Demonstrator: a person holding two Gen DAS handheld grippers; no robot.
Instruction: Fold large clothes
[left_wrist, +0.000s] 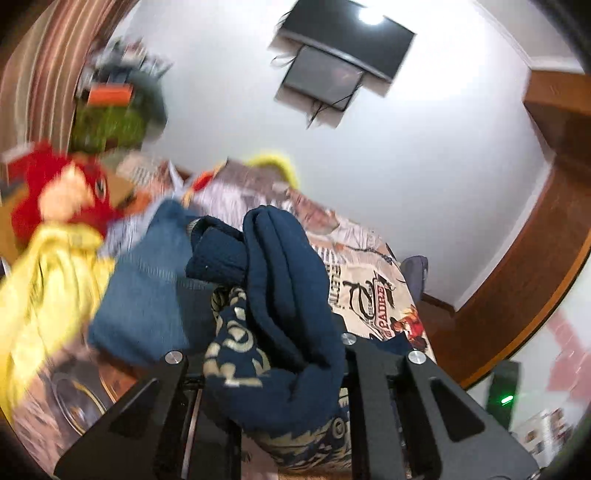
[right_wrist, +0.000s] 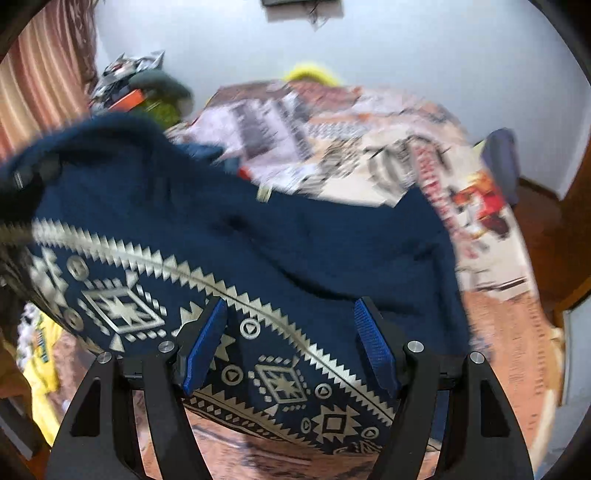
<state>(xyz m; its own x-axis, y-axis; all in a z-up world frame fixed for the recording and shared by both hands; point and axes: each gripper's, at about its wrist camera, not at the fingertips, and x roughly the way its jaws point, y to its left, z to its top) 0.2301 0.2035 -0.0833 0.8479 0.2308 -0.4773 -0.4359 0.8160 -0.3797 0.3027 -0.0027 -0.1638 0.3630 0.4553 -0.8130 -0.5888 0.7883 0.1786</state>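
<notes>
A navy sweater with a cream geometric pattern (right_wrist: 258, 251) lies partly spread on the bed. In the left wrist view a bunched fold of the sweater (left_wrist: 280, 295) fills the space between my left gripper's black fingers. My left gripper (left_wrist: 273, 354) is shut on that fold and holds it lifted. My right gripper (right_wrist: 291, 347) is open, its blue pads (right_wrist: 205, 343) hovering just over the patterned part of the sweater. My left gripper shows blurred at the far left of the right wrist view (right_wrist: 22, 184).
The bed has a printed bedspread (right_wrist: 369, 147). A yellow garment (left_wrist: 40, 295), a red plush toy (left_wrist: 70, 195) and blue cloth (left_wrist: 147, 288) lie to the left. A cluttered shelf (left_wrist: 118, 92), a wall TV (left_wrist: 343, 48) and a wooden door frame (left_wrist: 535, 266) surround the bed.
</notes>
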